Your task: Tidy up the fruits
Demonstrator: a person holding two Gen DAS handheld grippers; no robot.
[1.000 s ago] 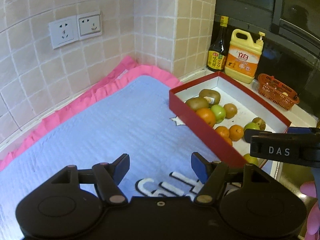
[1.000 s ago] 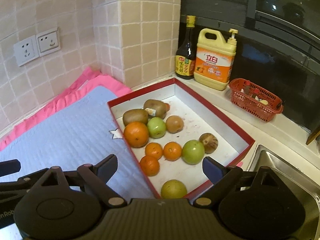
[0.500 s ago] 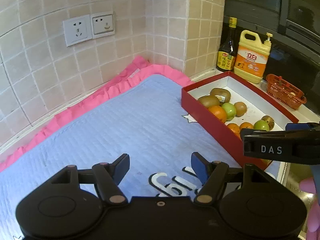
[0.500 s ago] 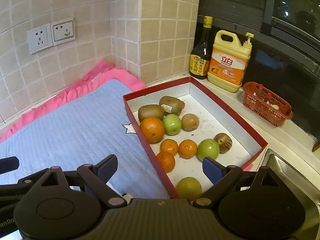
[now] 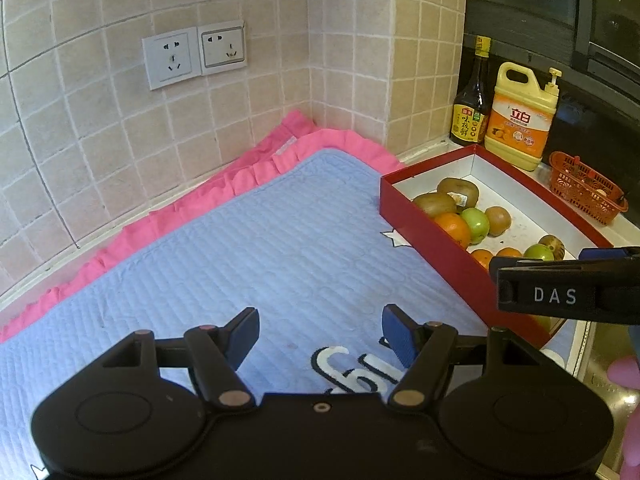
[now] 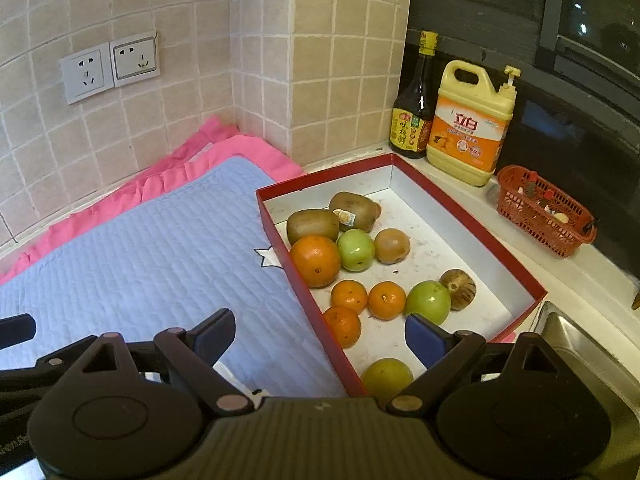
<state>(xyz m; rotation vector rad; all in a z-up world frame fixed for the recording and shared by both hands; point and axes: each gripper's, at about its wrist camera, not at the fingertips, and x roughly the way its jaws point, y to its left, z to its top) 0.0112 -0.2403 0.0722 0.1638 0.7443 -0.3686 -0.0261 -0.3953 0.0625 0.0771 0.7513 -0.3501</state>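
Observation:
A red box (image 6: 472, 220) with a white floor holds the fruit: two kiwis (image 6: 312, 224), a large orange (image 6: 315, 260), three small oranges (image 6: 349, 296), two green apples (image 6: 355, 249), two brownish fruits (image 6: 392, 245) and a yellow-green fruit (image 6: 387, 376) at its near corner. The box also shows in the left wrist view (image 5: 432, 236). My right gripper (image 6: 320, 334) is open and empty, above the box's near left edge. My left gripper (image 5: 320, 334) is open and empty over the blue mat (image 5: 240, 264), left of the box.
The mat has a pink ruffled border (image 5: 248, 172) along the tiled wall with two sockets (image 5: 194, 54). A dark sauce bottle (image 6: 414, 100), a yellow detergent jug (image 6: 470, 124) and a small orange basket (image 6: 544, 210) stand behind the box. A steel sink (image 6: 580, 348) lies at right.
Both grippers have drawn back and turned slightly left, so the box and fruit sit further right and smaller in view. Both stay open and empty.

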